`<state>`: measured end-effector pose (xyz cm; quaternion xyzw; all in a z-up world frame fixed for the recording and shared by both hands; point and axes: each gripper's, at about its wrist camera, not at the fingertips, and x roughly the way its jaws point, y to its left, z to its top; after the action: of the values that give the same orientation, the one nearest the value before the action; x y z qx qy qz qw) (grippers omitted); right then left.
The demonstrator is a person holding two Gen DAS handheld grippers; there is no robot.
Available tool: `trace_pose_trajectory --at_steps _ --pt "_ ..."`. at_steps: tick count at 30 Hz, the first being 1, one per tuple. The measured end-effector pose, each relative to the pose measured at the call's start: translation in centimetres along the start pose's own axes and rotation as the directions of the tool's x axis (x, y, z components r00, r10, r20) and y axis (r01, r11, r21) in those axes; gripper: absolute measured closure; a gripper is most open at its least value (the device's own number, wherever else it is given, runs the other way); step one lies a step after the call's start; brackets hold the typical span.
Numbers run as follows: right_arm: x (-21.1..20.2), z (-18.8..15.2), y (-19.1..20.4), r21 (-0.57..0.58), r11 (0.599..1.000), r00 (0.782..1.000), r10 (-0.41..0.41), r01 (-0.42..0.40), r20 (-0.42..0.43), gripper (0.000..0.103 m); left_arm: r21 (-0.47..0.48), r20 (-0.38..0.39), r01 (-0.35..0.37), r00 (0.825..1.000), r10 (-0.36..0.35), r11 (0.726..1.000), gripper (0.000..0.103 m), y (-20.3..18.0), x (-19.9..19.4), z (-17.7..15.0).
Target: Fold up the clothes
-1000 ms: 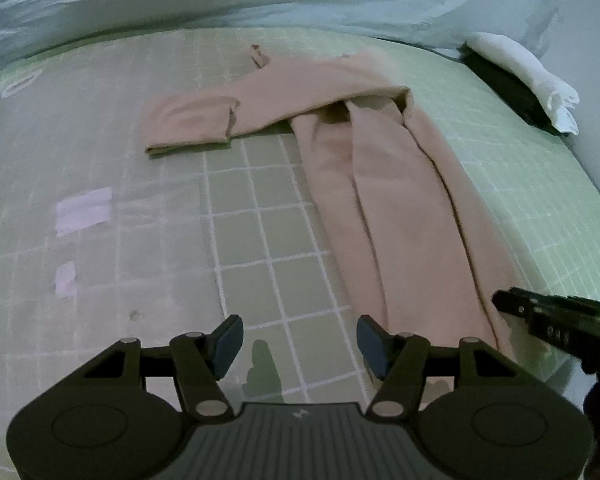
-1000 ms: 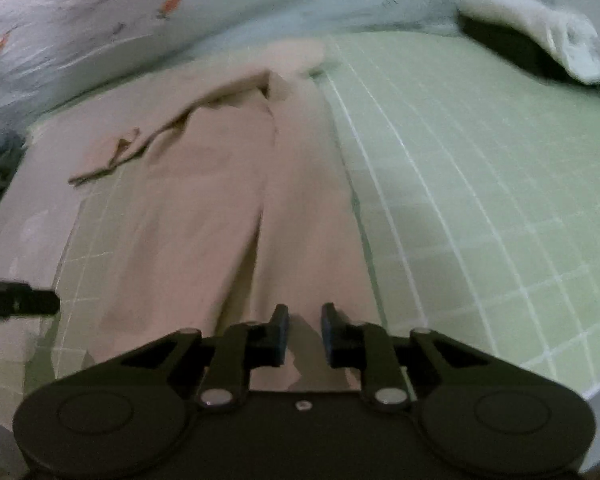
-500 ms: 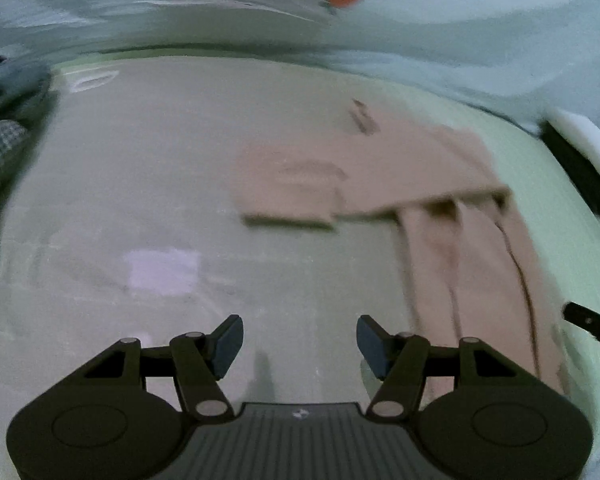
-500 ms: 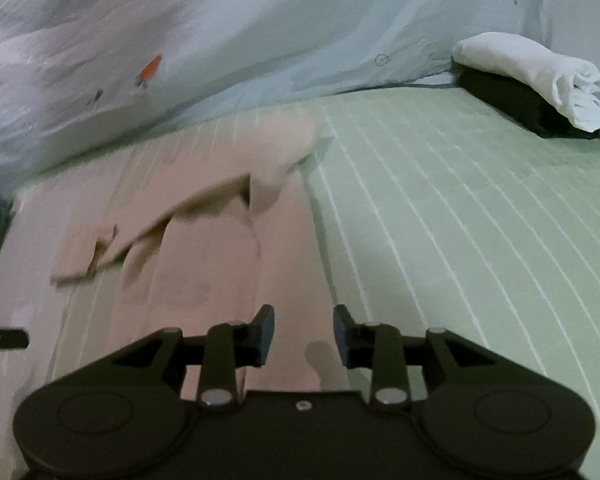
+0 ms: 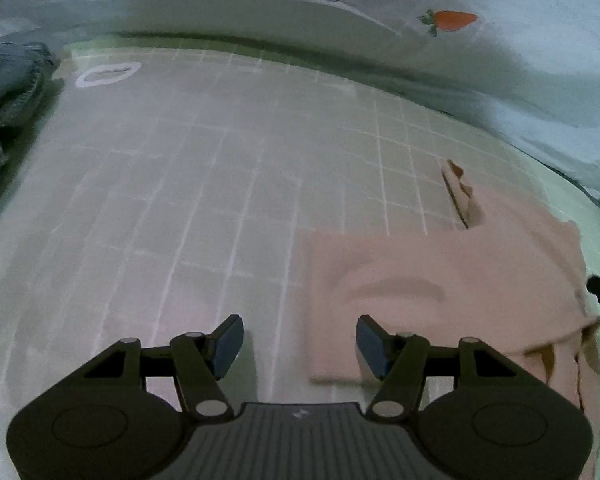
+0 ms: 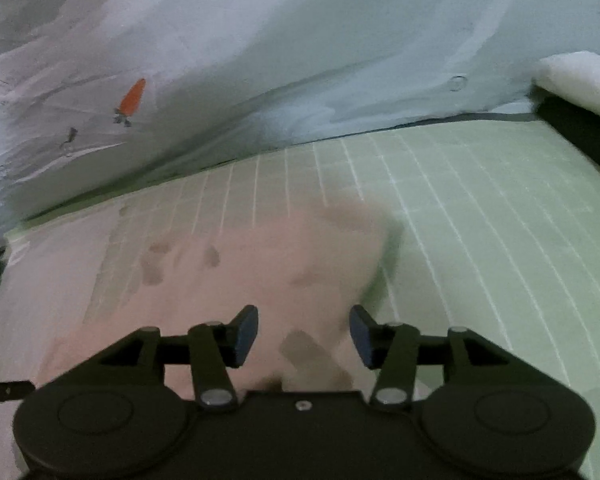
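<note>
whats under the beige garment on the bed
The beige garment lies flat on the green checked sheet, which shows all around it. Whatever lies directly beneath the cloth is covered.

Each wrist camera looks forward and down along its fingers, close over the bed (image 5: pixel 228 184). Both views share the pink garment (image 5: pixel 440 280) and the carrot-print quilt (image 6: pixel 300 60) behind it.

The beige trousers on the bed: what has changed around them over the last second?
Both tools travelled from the leg ends up toward the folded-over top of the beige trousers. The right tool has just been opening, nothing between its jaws; the left tool stayed open and empty. The trousers lie as before on the green checked sheet.
</note>
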<state>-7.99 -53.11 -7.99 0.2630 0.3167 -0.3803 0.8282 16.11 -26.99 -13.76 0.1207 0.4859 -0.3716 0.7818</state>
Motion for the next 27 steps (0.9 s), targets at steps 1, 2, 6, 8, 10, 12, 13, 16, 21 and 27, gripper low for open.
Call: trace_pose_trajectory --at_steps 1,2,6,8,10,12,13,16,21,27 --pt "0.9 0.4 0.1 -0.010 1.000 1.000 -0.004 0.004 -0.007 0.051 0.002 0.000 0.002 1.000 -0.002 1.000 0.041 -0.1 0.3 0.1" --pt "1.8 0.7 0.2 -0.021 1.000 1.000 -0.008 0.007 -0.013 0.051 0.003 0.000 0.004 1.000 -0.004 1.000 0.042 -0.2 0.6 0.3" --pt "4.7 1.3 0.5 -0.057 0.998 0.998 -0.012 0.009 -0.056 0.060 0.031 -0.004 0.018 1.000 -0.018 0.999 0.059 -0.8 1.5 0.3" --pt "5.6 1.3 0.6 -0.086 0.996 0.997 -0.011 0.004 -0.079 0.076 0.055 0.007 0.010 1.000 -0.011 0.998 0.068 -1.2 1.8 0.2" --pt "5.8 1.5 0.6 -0.105 0.994 0.997 -0.008 0.000 -0.079 0.087 0.073 0.017 0.008 1.000 -0.009 0.997 0.082 -1.5 1.9 0.1" --pt "5.9 1.7 0.6 -0.120 0.993 0.997 -0.004 -0.005 -0.073 0.098 0.043 0.020 0.030 0.999 -0.031 0.999 0.091 -1.2 1.9 0.1" --pt "5.8 1.8 0.5 -0.121 0.993 0.998 0.001 -0.009 -0.066 0.099 0.028 0.021 0.039 0.999 -0.040 0.999 0.096 -1.0 1.9 0.1" --pt "4.3 2.7 0.5 -0.092 0.995 1.000 0.031 -0.031 -0.006 0.100 -0.026 0.041 0.058 0.998 -0.057 0.998 0.099 -0.2 1.1 0.1" --pt "2.0 4.1 1.1 -0.053 0.996 0.994 0.081 -0.077 0.076 0.100 -0.145 0.098 0.087 0.992 -0.073 0.986 0.099 2.0 -1.7 0.1" --pt "5.5 2.7 2.4 -0.070 0.997 0.997 -0.012 0.007 -0.083 0.065 -0.184 0.004 -0.048 0.999 0.050 0.982 0.096 3.6 -0.4 -0.6"
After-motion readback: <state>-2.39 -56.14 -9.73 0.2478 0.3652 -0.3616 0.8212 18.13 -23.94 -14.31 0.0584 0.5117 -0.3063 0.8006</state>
